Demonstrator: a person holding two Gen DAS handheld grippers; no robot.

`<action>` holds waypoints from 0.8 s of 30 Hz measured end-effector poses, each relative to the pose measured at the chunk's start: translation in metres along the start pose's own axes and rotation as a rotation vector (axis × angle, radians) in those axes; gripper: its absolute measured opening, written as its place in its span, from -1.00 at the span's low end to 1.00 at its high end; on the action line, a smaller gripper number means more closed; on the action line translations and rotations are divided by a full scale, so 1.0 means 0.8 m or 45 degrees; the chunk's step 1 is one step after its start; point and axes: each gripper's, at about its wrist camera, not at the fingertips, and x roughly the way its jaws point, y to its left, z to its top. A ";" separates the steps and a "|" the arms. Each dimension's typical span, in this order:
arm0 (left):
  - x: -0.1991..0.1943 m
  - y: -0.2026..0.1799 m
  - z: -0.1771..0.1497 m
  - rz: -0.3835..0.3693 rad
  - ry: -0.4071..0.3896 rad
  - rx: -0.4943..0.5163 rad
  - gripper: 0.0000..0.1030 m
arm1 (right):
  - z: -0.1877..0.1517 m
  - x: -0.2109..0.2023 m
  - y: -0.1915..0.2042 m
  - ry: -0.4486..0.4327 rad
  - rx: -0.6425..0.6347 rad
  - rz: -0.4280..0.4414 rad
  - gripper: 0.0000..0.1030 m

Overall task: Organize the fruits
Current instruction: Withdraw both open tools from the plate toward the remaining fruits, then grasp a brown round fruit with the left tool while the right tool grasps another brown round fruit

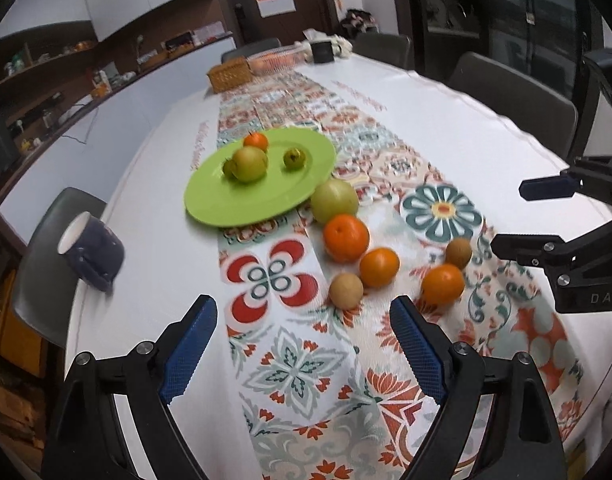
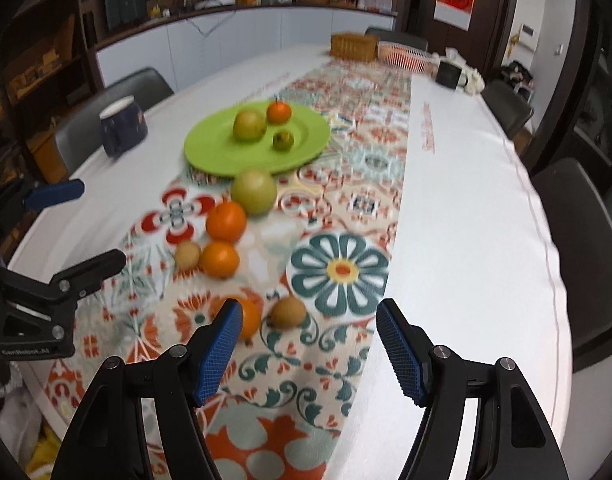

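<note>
A green plate (image 1: 226, 208) (image 2: 214, 152) on the patterned runner holds a small orange (image 1: 255, 141), a yellow-green fruit (image 1: 248, 163) and small green fruits (image 1: 294, 158). Loose beside it lie a big green fruit (image 1: 334, 200) (image 2: 253, 192), three oranges (image 1: 345, 238) (image 1: 379, 267) (image 1: 443, 284) and two brown fruits (image 1: 346, 290) (image 1: 458, 253). My left gripper (image 1: 304, 302) (image 2: 100, 222) hangs open and empty, short of the nearer brown fruit. My right gripper (image 2: 310, 306) (image 1: 510, 216) is open and empty; a brown fruit (image 2: 288, 312) lies just beyond its tips, and an orange (image 2: 248, 318) is half hidden by its left finger.
A dark blue mug (image 1: 92, 254) (image 2: 123, 126) stands left of the plate near the table edge. At the far end are a wicker basket (image 1: 229, 74), a pink wire basket (image 2: 406, 56) and a black mug (image 2: 448, 73). Grey chairs (image 1: 518, 92) ring the table.
</note>
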 end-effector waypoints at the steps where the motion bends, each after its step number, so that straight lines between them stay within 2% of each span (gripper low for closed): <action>1: 0.006 -0.001 -0.002 -0.010 0.017 0.005 0.72 | -0.001 0.004 0.000 0.014 -0.004 0.002 0.35; 3: 0.017 -0.001 -0.004 -0.033 0.040 0.010 0.72 | -0.005 0.015 0.001 0.045 -0.024 -0.002 0.34; 7: 0.036 0.001 -0.003 -0.074 0.061 0.012 0.68 | -0.008 0.035 0.002 0.108 -0.054 0.005 0.18; 17: 0.073 -0.001 0.006 -0.163 0.110 0.018 0.30 | -0.008 0.061 0.005 0.178 -0.107 0.060 -0.06; 22: 0.086 0.000 0.009 -0.208 0.137 -0.016 0.20 | -0.003 0.070 0.009 0.183 -0.121 0.095 -0.09; 24: 0.091 0.000 0.009 -0.225 0.147 -0.026 0.08 | 0.000 0.073 0.010 0.183 -0.126 0.106 -0.12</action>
